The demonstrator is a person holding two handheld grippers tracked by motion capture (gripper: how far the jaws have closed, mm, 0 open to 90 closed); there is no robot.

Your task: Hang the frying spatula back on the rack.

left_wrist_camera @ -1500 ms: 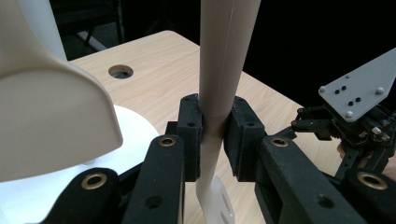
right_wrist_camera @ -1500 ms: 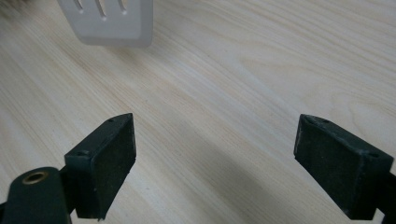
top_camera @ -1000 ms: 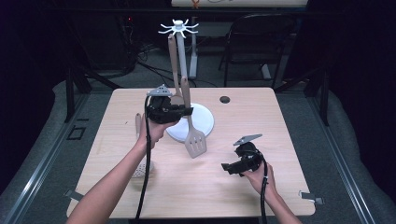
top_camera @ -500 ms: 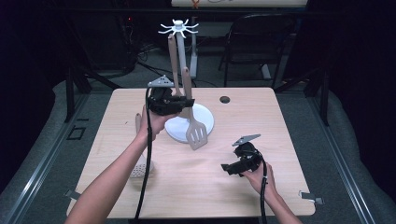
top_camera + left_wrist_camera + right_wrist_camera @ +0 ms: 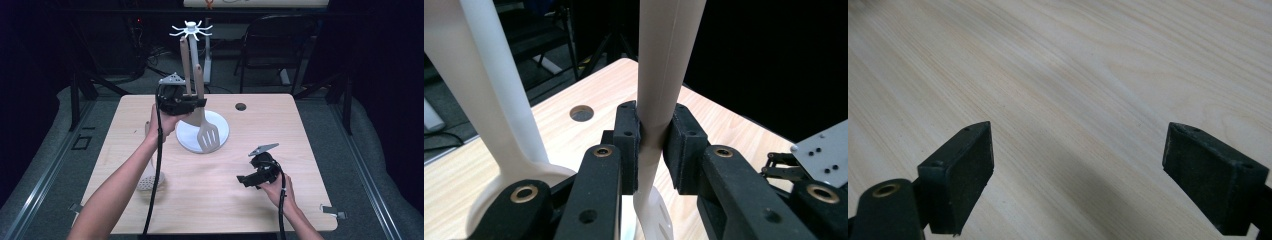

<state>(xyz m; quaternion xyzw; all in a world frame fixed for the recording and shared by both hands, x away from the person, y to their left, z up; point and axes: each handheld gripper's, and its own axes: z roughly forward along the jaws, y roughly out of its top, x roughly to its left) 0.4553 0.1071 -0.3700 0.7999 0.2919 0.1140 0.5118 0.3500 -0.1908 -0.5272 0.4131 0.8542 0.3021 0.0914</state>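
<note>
1. Left gripper [image 5: 196, 102] clamps the slotted spatula [image 5: 206, 131] by its handle, lifted beside the rack pole [image 5: 192, 55], blade over the white base [image 5: 220, 131].
2. Right gripper [image 5: 245, 180] rests low on the table [image 5: 300, 130], jaws wide, holding nothing.
3. A second utensil [image 5: 148, 177] lies near the left forearm.

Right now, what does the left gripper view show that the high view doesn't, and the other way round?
The left gripper view gives the grip close up: the black pads press from both sides on the slotted spatula's handle, and the rack's pole rises just beside it.

The high view gives the layout: the rack's hooked top, a skimmer lying flat on the table, and the right gripper held low near the front edge.

Both show the left gripper, the slotted spatula, the rack's white base and the table's round hole.
</note>
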